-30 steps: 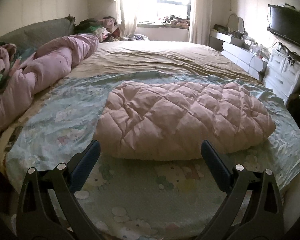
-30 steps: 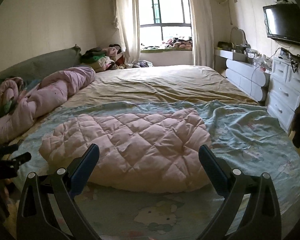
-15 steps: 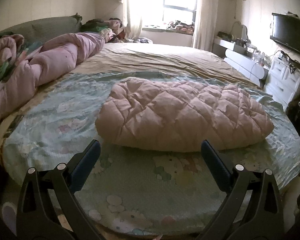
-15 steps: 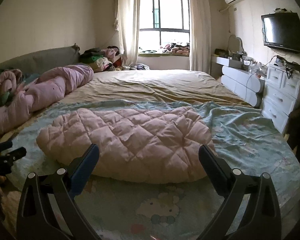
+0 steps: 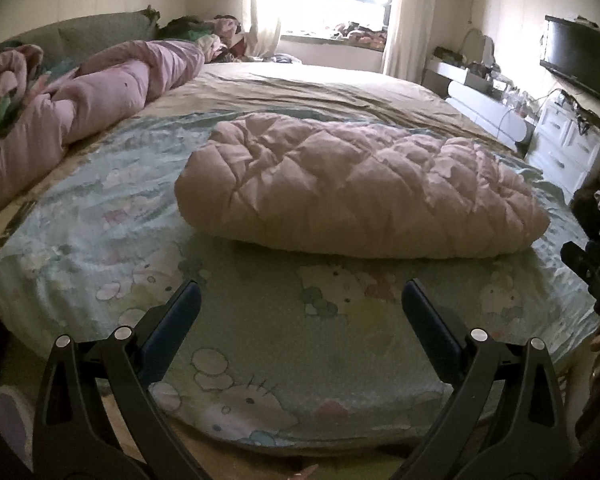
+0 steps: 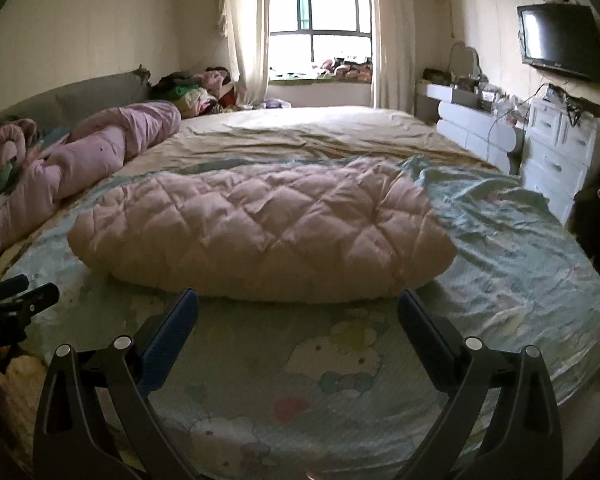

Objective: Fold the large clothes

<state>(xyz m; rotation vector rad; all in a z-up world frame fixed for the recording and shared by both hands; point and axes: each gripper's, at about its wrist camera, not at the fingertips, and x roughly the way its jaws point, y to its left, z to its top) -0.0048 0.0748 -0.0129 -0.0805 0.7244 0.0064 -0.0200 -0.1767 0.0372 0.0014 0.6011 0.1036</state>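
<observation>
Folding looks finished: quilted pink jacket [image 5: 356,196] lies as one compact bundle on the bed [image 5: 260,320], near its foot. Left gripper [image 5: 300,300] and right gripper [image 6: 298,308] hang released, empty, short of it.

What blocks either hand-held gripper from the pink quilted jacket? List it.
Nothing visible does. The left hand-held gripper and the right hand-held gripper are both open, with only bare cartoon-print sheet between them and the jacket. The rolled pink duvet lies off to the side.
</observation>
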